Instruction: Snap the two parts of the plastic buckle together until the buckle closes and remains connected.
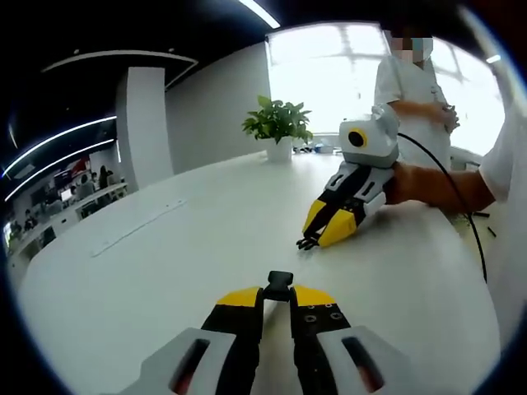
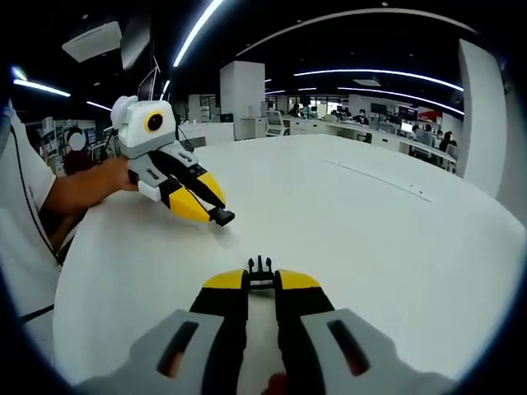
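My left gripper is shut on a black buckle part, a blunt socket end poking out past the yellow tips. My right gripper is shut on the other black buckle part, whose prongs point forward. The two grippers face each other over the white table, a short gap apart, and the parts are not touching. In the left gripper view the right gripper shows with the pronged part at its tip. The right gripper view shows the left gripper carrying the socket part.
A potted plant stands at the table's far edge. A person in white stands behind it. A black cable trails from the right gripper along a sleeve. Office desks and a white pillar lie beyond the table.
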Motion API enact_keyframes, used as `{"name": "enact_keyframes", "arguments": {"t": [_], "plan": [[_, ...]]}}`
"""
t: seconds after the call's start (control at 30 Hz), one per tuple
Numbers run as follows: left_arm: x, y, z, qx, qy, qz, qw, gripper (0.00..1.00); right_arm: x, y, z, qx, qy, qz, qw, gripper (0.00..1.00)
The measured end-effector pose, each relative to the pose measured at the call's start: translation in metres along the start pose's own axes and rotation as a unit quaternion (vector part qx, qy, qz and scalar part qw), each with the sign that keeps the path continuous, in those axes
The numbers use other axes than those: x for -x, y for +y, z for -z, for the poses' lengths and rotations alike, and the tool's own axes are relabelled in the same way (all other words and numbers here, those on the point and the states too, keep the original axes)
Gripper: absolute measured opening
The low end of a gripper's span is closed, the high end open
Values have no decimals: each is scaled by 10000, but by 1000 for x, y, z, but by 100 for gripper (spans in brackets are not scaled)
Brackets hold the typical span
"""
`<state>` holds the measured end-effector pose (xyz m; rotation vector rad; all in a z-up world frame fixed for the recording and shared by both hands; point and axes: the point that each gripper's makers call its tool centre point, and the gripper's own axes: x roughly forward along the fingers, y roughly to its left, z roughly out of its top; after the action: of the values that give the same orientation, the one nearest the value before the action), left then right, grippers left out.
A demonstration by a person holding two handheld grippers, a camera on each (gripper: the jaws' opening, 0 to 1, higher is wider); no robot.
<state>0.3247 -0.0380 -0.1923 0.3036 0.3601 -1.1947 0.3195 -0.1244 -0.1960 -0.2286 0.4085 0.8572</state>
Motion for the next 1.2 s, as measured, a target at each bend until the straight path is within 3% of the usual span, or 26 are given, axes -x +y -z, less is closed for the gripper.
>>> {"name": "enact_keyframes", "arguments": {"t": [0.5, 1.2], "plan": [[17, -18, 1, 26, -88, 93, 9999, 12, 5, 13, 3, 120, -26, -207, 9997, 13], [30, -47, 16, 167, -122, 391, 9990, 12, 22, 50, 10, 344, -104, -732, 9967, 13]]}}
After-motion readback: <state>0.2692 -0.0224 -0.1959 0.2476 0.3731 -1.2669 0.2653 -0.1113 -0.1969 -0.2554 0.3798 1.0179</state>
